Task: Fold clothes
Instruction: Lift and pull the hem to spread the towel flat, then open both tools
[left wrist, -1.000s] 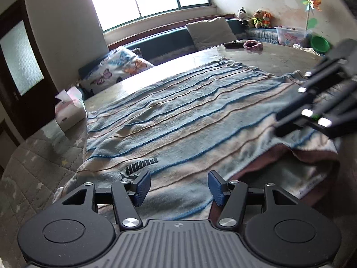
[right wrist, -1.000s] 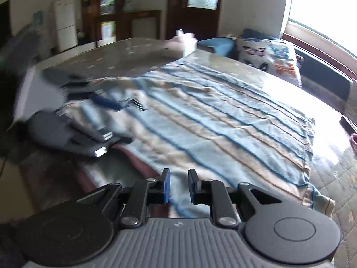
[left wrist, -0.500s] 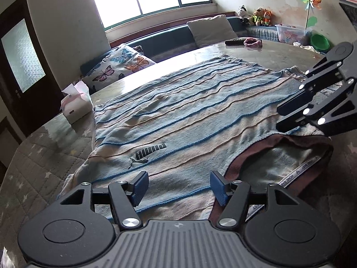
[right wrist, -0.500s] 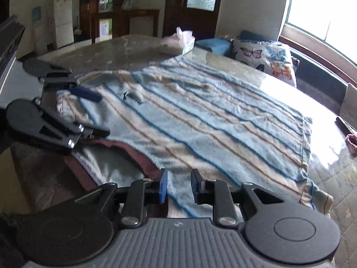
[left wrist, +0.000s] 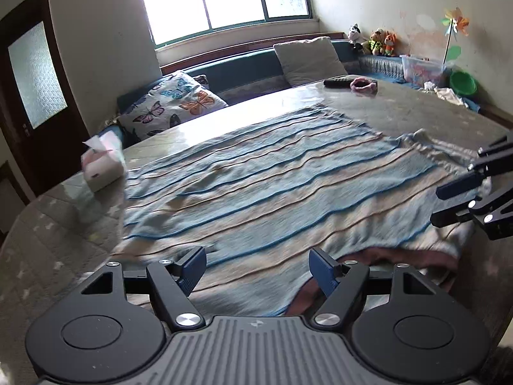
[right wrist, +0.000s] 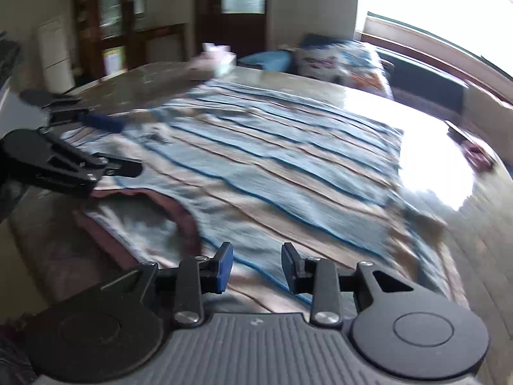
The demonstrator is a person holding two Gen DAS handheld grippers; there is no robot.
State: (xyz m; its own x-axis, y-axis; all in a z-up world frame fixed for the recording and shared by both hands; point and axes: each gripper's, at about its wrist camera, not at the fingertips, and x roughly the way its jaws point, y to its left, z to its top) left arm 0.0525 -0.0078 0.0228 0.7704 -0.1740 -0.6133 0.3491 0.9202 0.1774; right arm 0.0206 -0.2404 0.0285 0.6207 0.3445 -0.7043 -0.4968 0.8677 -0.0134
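**Pre-fold positioning at the neckline**

The striped shirt (left wrist: 272, 186) lies flat on the table (left wrist: 400, 109). My left gripper (left wrist: 256, 264) and right gripper (right wrist: 255, 268) hover spread, holding nothing. Next, I judge: grip both shoulders.

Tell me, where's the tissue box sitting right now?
The tissue box sits on the table's far left in the left wrist view, just beyond the striped shirt's corner, near the butterfly pillow.

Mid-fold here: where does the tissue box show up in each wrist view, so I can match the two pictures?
Left wrist: tissue box at mid-left, on the table past the striped shirt.
Right wrist: tissue box at top centre, blurred, beyond the shirt's far edge.
Shared landmark: butterfly cushion.
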